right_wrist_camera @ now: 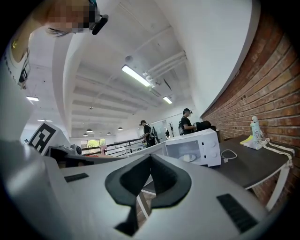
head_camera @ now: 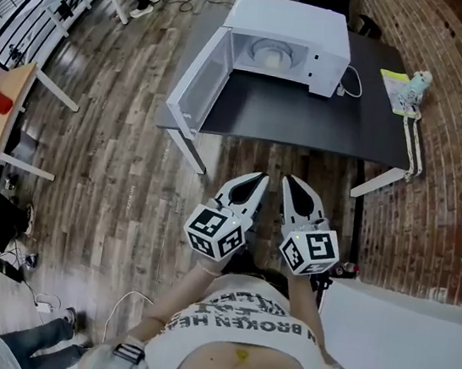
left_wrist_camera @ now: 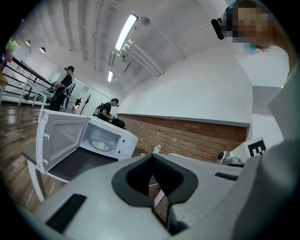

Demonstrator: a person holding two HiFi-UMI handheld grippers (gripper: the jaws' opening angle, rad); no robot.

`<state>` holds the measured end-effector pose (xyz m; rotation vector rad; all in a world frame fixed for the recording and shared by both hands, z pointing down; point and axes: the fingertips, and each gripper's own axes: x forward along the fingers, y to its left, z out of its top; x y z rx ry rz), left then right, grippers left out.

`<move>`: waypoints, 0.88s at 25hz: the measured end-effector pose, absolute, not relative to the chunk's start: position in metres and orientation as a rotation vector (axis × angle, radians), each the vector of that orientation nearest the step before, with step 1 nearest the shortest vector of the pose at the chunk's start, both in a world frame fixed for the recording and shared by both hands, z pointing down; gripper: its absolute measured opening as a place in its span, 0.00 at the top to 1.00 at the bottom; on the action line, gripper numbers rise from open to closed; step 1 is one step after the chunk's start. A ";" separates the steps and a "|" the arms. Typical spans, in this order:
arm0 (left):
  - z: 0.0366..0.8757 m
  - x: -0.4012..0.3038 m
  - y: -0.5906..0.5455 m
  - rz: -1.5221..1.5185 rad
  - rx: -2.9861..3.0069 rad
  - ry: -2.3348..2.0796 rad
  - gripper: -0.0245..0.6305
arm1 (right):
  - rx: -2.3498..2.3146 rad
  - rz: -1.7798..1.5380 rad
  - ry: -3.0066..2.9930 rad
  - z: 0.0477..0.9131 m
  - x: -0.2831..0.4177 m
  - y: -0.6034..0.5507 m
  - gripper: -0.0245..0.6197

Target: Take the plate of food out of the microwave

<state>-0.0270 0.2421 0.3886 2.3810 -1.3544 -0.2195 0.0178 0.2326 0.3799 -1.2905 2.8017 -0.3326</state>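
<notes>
The white-and-black left gripper point(head_camera: 259, 178) and right gripper point(head_camera: 289, 182) are held level, side by side, before the torso. The 2 fingers point(head_camera: 242, 194) of each are closed together.

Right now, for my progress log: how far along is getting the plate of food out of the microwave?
Done: the white microwave has its door open on the dark grey table. In hand: nothing; the left gripper and right gripper are shut and empty, short of the table. Left: the round white plate of food sits inside; reaching in, gripping it and bringing it out remain.
</notes>
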 end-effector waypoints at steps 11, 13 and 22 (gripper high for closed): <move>0.394 -0.059 0.230 -0.237 2.372 -1.345 0.95 | -1.299 -0.367 2.835 0.390 -0.018 0.223 0.95; 0.396 -0.062 0.228 -0.244 2.360 -1.348 0.95 | -1.302 -0.376 2.848 0.393 -0.021 0.219 0.95; 0.402 -0.075 0.188 -0.267 2.324 -1.386 0.95 | -1.248 -0.382 2.898 0.397 -0.037 0.176 0.95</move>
